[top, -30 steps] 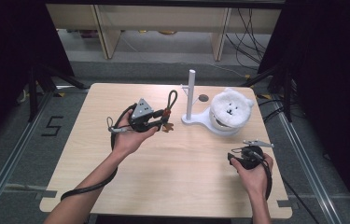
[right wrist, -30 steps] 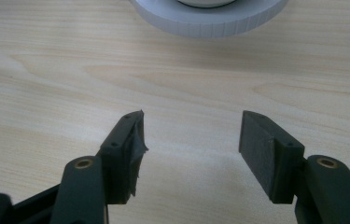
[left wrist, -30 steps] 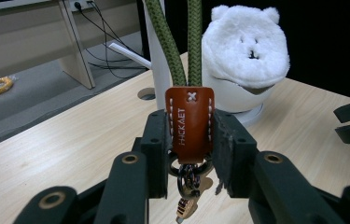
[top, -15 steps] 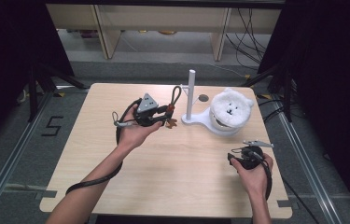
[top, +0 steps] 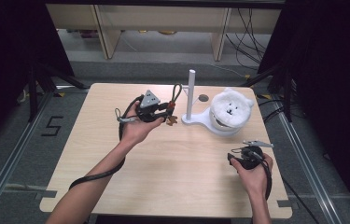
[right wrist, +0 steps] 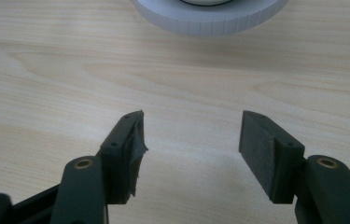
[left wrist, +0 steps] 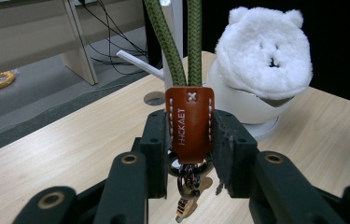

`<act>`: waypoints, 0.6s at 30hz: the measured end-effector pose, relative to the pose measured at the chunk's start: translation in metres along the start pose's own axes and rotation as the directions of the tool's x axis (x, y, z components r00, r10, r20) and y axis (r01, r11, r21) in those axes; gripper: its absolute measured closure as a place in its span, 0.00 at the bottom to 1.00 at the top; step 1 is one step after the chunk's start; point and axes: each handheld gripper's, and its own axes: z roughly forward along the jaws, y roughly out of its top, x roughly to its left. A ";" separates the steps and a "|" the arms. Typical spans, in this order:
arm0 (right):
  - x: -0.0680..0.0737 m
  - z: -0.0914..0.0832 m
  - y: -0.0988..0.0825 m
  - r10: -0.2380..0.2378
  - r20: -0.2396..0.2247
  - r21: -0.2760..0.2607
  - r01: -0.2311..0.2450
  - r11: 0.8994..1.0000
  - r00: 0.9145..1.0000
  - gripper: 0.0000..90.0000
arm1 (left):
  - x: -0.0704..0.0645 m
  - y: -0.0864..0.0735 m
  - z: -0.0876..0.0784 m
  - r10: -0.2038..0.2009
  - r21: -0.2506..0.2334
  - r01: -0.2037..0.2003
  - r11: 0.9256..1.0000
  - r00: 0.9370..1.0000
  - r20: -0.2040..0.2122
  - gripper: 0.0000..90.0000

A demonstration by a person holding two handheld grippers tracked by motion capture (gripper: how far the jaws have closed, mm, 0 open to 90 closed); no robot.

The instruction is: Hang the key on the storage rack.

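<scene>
High view: left gripper (top: 162, 113) held above the table (top: 163, 186), clamped on a keychain strap (top: 176, 95), just left of the white stand's post (top: 191, 93). Right gripper (top: 247, 156) low near the table's right edge.

Left gripper view: pads (left wrist: 156, 140) pinch the strap's brown leather tab (left wrist: 190, 123); green cord loop rises above, keys (left wrist: 186, 196) dangle below; plush bear (left wrist: 263, 53) on the stand behind.

Right gripper view: jaws apart, nothing between them, over bare wood; stand base (right wrist: 210, 14) ahead.

The white post (top: 191, 95) and the fluffy bear (top: 230, 108) on its white stand (top: 199, 120) block the far right of the desk (top: 93, 154). The near and left parts have lots of room.
</scene>
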 end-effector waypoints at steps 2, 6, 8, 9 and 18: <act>-0.002 0.001 -0.001 -0.028 0.014 -0.017 0.028 0.999 1.000 0.46 | 0.000 0.001 0.001 0.001 0.003 -0.001 1.000 1.000 -0.002 0.74; -0.006 0.001 0.000 -0.070 0.010 -0.009 0.070 0.998 0.998 0.46 | 0.000 0.002 0.004 -0.005 0.003 0.005 1.000 1.000 -0.005 0.74; -0.006 0.001 0.000 -0.064 0.010 -0.006 0.064 0.998 0.998 0.46 | 0.000 0.003 0.006 -0.004 0.004 0.004 1.000 1.000 -0.006 0.74; -0.006 0.001 0.000 -0.063 0.010 -0.006 0.063 0.998 0.998 0.46 | 0.000 0.004 0.006 0.000 0.009 0.001 1.000 1.000 -0.006 0.74; -0.006 0.001 0.000 -0.061 0.006 -0.002 0.061 0.998 0.998 0.46 | 0.001 0.007 0.015 -0.011 0.017 0.011 1.000 1.000 -0.014 0.74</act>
